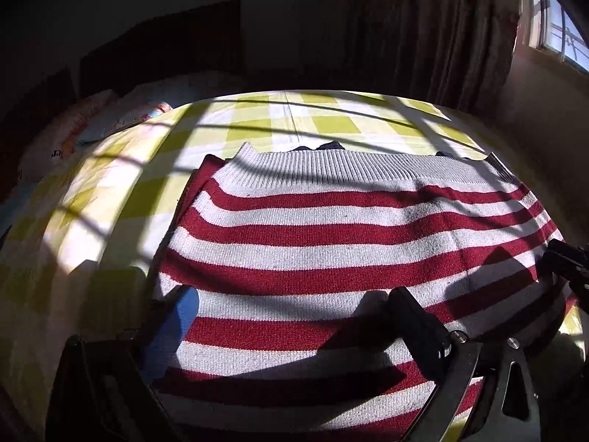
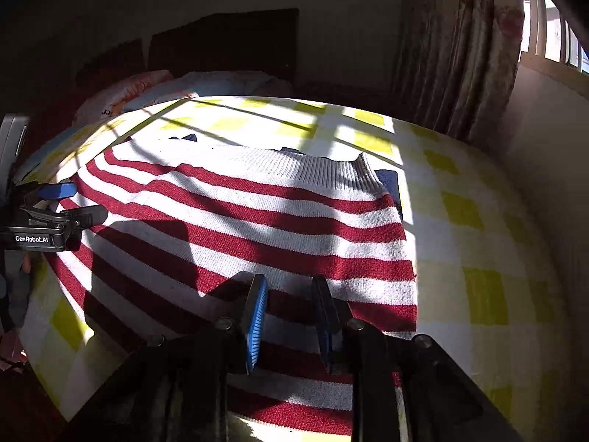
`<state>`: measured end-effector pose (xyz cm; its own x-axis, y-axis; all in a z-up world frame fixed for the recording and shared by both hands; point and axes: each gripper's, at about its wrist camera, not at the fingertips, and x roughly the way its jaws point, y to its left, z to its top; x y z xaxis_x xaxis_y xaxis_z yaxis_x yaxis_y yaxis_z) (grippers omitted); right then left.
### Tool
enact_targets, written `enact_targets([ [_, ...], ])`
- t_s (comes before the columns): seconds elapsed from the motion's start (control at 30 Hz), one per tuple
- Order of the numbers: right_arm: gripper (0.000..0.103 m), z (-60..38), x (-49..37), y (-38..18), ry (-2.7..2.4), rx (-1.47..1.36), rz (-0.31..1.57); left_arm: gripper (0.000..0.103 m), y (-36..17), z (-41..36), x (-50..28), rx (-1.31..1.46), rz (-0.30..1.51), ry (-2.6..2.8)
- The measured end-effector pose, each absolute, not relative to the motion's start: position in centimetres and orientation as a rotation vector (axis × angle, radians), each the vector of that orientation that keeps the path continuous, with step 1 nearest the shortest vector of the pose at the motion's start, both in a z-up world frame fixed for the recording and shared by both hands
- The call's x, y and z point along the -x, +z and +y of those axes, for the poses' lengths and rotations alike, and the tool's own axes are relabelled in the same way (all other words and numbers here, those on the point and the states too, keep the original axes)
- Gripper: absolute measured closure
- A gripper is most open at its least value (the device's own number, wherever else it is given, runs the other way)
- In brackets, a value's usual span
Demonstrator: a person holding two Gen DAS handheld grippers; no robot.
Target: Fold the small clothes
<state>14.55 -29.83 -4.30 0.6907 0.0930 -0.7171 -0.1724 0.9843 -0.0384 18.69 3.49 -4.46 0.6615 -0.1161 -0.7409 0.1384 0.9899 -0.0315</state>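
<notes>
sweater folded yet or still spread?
Spread. The sweater lies flat on the bed, ribbed hem at the far end; no fold visible.

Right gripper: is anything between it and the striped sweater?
Nothing visible. The right gripper hangs directly over the striped sweater, which lies flat on the checked bedsheet, jaws apart with only knit fabric beneath them.

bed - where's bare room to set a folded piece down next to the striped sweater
Bare checked bedspread lies right of the striped sweater, out to the wall under the window, and beyond its ribbed hem toward the curtain. Crowded: pillows at the far left, and both grippers over the sweater's near edge.
</notes>
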Motion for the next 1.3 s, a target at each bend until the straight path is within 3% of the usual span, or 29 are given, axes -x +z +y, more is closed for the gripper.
enact_targets([
  [0.23, 0.078, -27.6, -14.1, -3.7, 0.183, 0.119, 0.765, 0.0, -3.6, 1.6, -15.9, -0.046, 0.789, -0.214],
  [0.37, 0.078, -22.5, -13.1, -4.3, 0.331, 0.248, 0.762, 0.0, -4.6, -3.2, -14.9, -0.232, 0.813, -0.29],
  [0.47, 0.078, -21.4, -12.7, -5.4, 0.343, 0.315, 0.756, 0.0, -4.7, -2.2, -15.4, -0.18, 0.842, -0.3],
  [0.77, 0.078, -28.1, -12.6, -4.9, 0.238, 0.161, 0.79, 0.0, -5.4, 4.8, -13.6, -0.029, 0.846, -0.243],
  [0.97, 0.078, -25.4, -11.5, -4.2, 0.282, 0.158, 0.773, 0.0, -4.4, 2.9, -12.8, 0.027, 0.835, -0.315],
  [1.1, 0.078, -20.8, -10.6, -4.9, 0.395, 0.265, 0.775, 0.0, -5.6, 0.0, -12.7, -0.13, 0.848, -0.31],
  [1.3, 0.077, -22.2, -10.6, -5.8, 0.379, 0.277, 0.804, 0.0, -5.8, 2.2, -12.5, -0.089, 0.839, -0.308],
])
